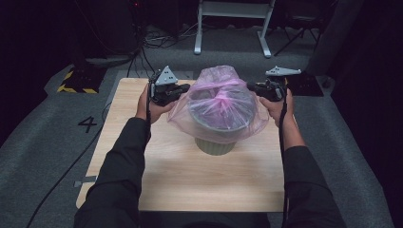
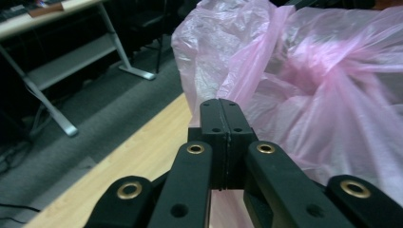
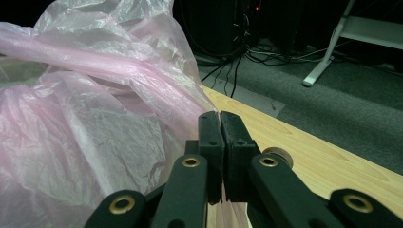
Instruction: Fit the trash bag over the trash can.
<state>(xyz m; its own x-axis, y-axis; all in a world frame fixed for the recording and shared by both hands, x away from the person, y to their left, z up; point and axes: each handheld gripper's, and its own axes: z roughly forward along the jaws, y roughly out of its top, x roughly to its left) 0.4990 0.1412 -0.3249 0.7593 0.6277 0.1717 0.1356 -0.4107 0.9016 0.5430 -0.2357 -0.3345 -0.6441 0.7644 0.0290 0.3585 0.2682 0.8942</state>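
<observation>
Both sets of fingers are closed up tight. On my left gripper the two black fingers meet with no gap, and a fold of the pink plastic bag runs down right at their tips; I cannot tell for sure whether film is pinched between them, though the bag's edge is drawn out toward them. From the high view, my left gripper sits at the bag's left side, over the far left part of the wooden table.

Moving across to the middle: the bag is draped over a pale green pot that stands near the table's centre. The bag lines the pot's mouth and spills out over its rim all around, with a bunched knot of film gathered in the middle. I can't make out anything else inside the pot through the plastic.

On the right, my right gripper also has its fingers pressed together, with a stretched band of the bag leading straight into their tips, so it has the film nipped. From above, that gripper is at the bag's right edge.
</observation>
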